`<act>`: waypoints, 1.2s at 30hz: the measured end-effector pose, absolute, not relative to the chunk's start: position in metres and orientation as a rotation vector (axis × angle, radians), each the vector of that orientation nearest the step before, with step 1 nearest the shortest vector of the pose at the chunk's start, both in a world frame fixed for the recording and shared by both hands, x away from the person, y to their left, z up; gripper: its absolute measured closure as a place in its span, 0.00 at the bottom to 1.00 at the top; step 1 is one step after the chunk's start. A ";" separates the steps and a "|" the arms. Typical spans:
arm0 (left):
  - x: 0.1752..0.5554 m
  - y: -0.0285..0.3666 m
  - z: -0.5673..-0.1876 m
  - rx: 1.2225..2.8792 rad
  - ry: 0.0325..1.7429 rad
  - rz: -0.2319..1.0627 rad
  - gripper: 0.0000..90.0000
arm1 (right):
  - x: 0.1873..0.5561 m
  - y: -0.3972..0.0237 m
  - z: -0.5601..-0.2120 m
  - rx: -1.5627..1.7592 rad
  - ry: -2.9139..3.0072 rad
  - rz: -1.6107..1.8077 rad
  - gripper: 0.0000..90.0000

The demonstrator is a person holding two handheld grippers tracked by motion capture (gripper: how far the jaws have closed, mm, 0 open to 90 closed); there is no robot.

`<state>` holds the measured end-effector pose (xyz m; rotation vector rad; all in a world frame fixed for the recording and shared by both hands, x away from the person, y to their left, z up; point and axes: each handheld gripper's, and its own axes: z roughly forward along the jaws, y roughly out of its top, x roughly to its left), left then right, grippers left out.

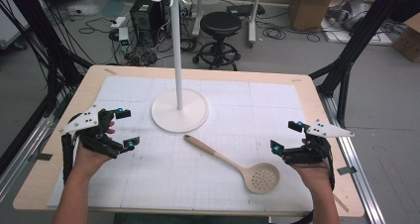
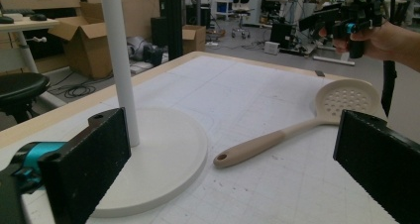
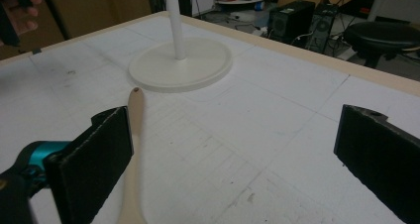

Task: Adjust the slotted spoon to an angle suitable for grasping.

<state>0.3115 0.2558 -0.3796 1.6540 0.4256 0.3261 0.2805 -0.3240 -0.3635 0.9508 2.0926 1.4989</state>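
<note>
A pale wooden slotted spoon (image 1: 233, 160) lies flat on the white gridded mat (image 1: 148, 174), handle toward the stand, perforated bowl (image 2: 346, 97) toward the right. A white hook stand (image 1: 179, 60) rises from its round base (image 1: 166, 120) at the mat's middle. My left gripper (image 1: 127, 129) hovers open at the mat's left side with nothing between its jaws. My right gripper (image 1: 286, 136) hovers open at the right, just beyond the spoon's bowl, also holding nothing. In the right gripper view the spoon handle (image 3: 135, 135) runs past the left jaw.
The wooden table's edge (image 1: 198, 70) borders the mat. Behind the table stand a black stool (image 1: 219, 28), a computer tower (image 1: 147, 13), cables and cardboard boxes (image 1: 309, 3). Black frame legs (image 1: 346, 60) flank both sides.
</note>
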 end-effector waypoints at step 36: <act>0.311 0.258 -0.379 1.656 0.435 0.338 0.02 | 0.289 -0.286 -0.364 0.886 2.202 1.445 0.01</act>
